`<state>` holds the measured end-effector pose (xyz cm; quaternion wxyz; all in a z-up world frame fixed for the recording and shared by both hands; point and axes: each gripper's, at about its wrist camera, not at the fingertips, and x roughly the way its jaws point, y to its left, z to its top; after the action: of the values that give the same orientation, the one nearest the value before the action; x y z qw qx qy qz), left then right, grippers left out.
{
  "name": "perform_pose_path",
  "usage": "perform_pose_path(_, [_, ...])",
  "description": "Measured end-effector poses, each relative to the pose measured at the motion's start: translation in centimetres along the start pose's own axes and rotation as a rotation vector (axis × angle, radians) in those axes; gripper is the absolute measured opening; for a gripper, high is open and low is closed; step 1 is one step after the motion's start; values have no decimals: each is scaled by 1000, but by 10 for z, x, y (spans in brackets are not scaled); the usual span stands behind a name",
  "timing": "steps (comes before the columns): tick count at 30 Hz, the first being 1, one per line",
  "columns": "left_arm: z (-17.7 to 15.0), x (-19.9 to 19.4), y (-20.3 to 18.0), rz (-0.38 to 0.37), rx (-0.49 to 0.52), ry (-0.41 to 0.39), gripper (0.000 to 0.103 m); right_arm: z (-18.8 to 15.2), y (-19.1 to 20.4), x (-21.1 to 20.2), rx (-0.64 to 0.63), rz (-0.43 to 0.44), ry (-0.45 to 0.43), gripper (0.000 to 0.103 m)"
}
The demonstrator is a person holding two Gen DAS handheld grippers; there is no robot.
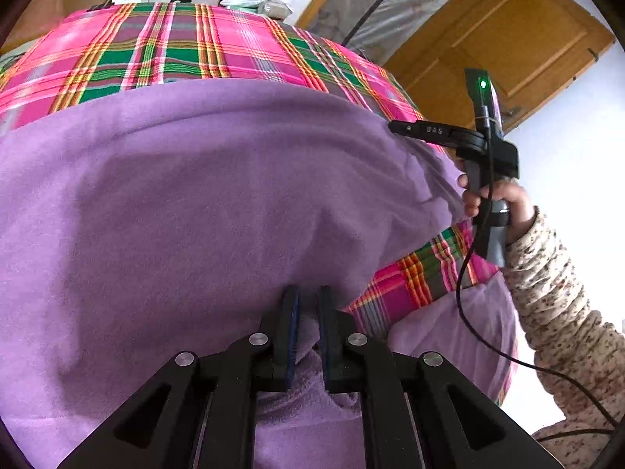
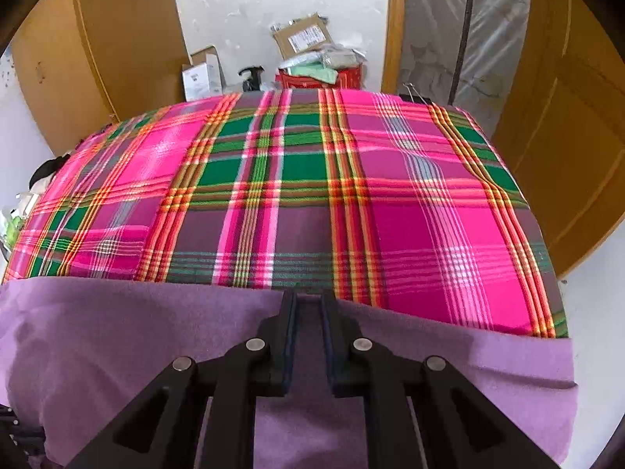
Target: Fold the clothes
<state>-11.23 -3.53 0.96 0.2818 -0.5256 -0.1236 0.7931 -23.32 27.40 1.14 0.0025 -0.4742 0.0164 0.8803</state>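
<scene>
While both grippers bite the same cloth, the count runs so:
Purple garments: one fleece piece (image 1: 195,195), spread over the near half of the bed, reaching its near edge.
Plaid covers: one, pink and green (image 2: 312,179), bare along the far edge.
Left gripper (image 1: 308,305): jaws narrow, fleece bunched between the pads.
Right gripper (image 2: 308,312): jaws narrow, pinching the garment's far hem.
Hands: one (image 1: 504,203), holding the right gripper's handle.
Cardboard boxes: two beyond the bed (image 2: 302,35).

Rough white plaster wall (image 2: 273,0) at the back, orange-brown wooden doors (image 2: 566,156) either side, taped cardboard boxes (image 2: 302,35) piled against it, plastic-wrapped panel (image 2: 437,31) leaning nearby. Daylight.
</scene>
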Motion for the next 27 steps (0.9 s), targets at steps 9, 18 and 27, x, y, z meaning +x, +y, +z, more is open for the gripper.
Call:
perform_pose_path(9, [-21, -57, 29, 98, -88, -93, 16, -26, 33, -86, -61, 90, -74, 12])
perform_pose_path(18, [-71, -112, 81, 198, -247, -171, 16, -111, 116, -157, -233, 279, -89, 12])
perform_pose_path(27, [-112, -132, 120, 230, -350, -197, 16, -195, 196, -145, -397, 419, 54, 12])
